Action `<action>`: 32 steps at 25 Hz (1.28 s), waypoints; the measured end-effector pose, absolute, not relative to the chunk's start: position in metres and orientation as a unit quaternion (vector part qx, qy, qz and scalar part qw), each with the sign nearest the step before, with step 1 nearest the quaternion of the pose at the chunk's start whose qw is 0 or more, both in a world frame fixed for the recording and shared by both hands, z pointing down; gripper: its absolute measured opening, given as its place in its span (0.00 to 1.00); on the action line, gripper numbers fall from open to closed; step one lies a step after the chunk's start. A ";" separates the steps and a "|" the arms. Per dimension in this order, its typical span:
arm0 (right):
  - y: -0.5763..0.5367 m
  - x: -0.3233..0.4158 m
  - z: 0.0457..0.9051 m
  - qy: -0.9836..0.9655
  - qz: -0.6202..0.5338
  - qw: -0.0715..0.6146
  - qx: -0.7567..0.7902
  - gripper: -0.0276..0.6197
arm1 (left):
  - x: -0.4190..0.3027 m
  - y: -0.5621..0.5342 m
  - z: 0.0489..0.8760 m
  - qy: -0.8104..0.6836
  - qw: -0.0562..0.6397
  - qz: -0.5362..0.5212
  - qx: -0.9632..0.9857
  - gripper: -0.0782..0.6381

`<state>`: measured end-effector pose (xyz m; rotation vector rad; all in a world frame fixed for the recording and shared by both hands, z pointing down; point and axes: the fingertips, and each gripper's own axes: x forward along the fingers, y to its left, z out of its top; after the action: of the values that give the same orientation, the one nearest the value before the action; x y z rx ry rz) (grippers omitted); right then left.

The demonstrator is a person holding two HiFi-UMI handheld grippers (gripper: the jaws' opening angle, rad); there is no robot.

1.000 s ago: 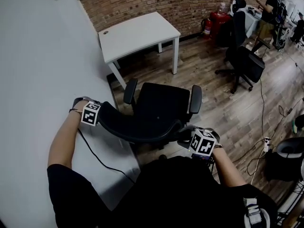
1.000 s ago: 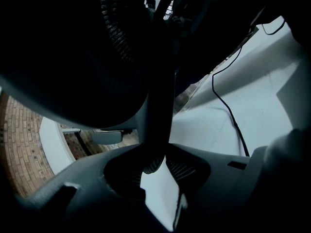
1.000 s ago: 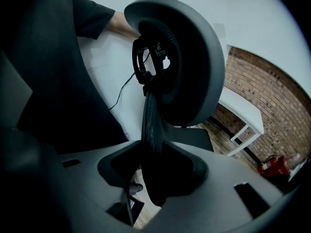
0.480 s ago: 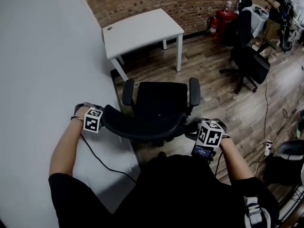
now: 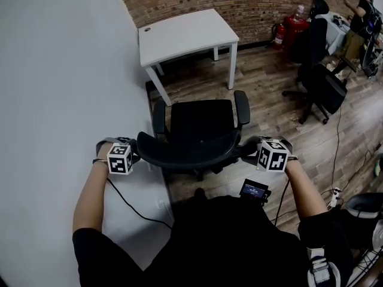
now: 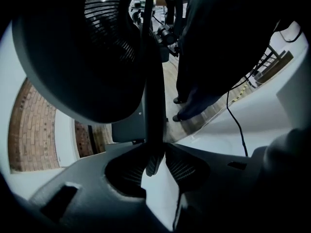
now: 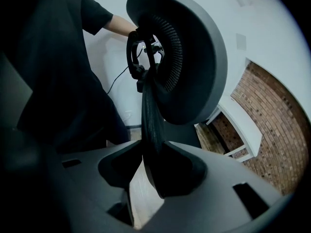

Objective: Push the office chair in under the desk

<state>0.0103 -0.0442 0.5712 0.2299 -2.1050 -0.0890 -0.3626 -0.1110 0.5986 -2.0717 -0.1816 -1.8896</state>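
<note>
Risk: the black mesh-backed office chair (image 5: 200, 130), well apart from the white rectangular bench (image 5: 185, 34), may swivel. Fingers of left gripper (image 6: 156, 160) and right gripper (image 7: 146, 165) clamp its backrest rim, partly open; uneven pushing would drive an armrest into a bench leg.

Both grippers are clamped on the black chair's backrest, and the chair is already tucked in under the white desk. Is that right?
Not quite. The head view shows the chair standing short of the white desk, with bare floor between them, not tucked under it. The left gripper and right gripper are indeed clamped on its backrest.
</note>
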 end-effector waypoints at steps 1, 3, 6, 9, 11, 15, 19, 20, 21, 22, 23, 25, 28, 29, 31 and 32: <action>-0.044 0.015 0.571 -0.867 -0.045 0.488 0.087 0.26 | -0.358 -0.106 0.599 -0.052 0.165 -0.663 -0.729 0.29; -0.043 0.026 0.570 -0.868 -0.067 0.486 0.074 0.25 | -0.349 -0.096 0.599 -0.029 0.162 -0.658 -0.735 0.29; -0.046 0.039 0.570 -0.867 -0.091 0.487 0.063 0.25 | -0.338 -0.085 0.598 -0.008 0.156 -0.653 -0.741 0.29; -0.055 0.048 0.568 -0.868 -0.099 0.484 0.056 0.25 | -0.330 -0.079 0.596 0.007 0.148 -0.651 -0.744 0.29; -0.061 0.052 0.567 -0.869 -0.104 0.482 0.050 0.25 | -0.326 -0.077 0.595 0.019 0.144 -0.648 -0.748 0.30; -0.071 0.060 0.569 -0.866 -0.116 0.484 0.040 0.25 | -0.318 -0.075 0.597 0.052 0.139 -0.640 -0.754 0.30; -0.076 0.062 0.572 -0.865 -0.124 0.485 0.034 0.25 | -0.315 -0.073 0.601 0.072 0.137 -0.636 -0.756 0.31; -0.075 0.062 0.572 -0.865 -0.124 0.484 0.032 0.25 | -0.315 -0.071 0.601 0.074 0.136 -0.637 -0.755 0.31; -0.075 0.062 0.572 -0.866 -0.124 0.483 0.031 0.25 | -0.314 -0.070 0.601 0.076 0.135 -0.638 -0.754 0.31; -0.075 0.062 0.572 -0.867 -0.124 0.481 0.030 0.25 | -0.314 -0.070 0.601 0.078 0.135 -0.639 -0.753 0.31; -0.075 0.062 0.571 -0.868 -0.125 0.480 0.029 0.25 | -0.315 -0.071 0.600 0.080 0.135 -0.640 -0.752 0.31; -0.077 0.061 0.571 -0.869 -0.129 0.477 0.028 0.25 | -0.315 -0.073 0.600 0.085 0.136 -0.638 -0.753 0.31; -0.077 0.065 0.570 -0.872 -0.134 0.471 0.030 0.25 | -0.311 -0.075 0.599 0.100 0.132 -0.632 -0.757 0.32; -0.077 0.066 0.569 -0.872 -0.134 0.469 0.030 0.25 | -0.310 -0.076 0.599 0.105 0.130 -0.631 -0.757 0.32; -0.078 0.066 0.570 -0.873 -0.133 0.468 0.029 0.25 | -0.309 -0.079 0.601 0.111 0.126 -0.631 -0.757 0.32; -0.079 0.066 0.571 -0.873 -0.132 0.468 0.027 0.25 | -0.308 -0.081 0.602 0.113 0.124 -0.631 -0.758 0.32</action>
<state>0.0664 -0.0786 0.5709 0.0664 -2.1411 -0.3242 -0.3081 -0.0805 0.6019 -2.2090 0.3284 -1.8386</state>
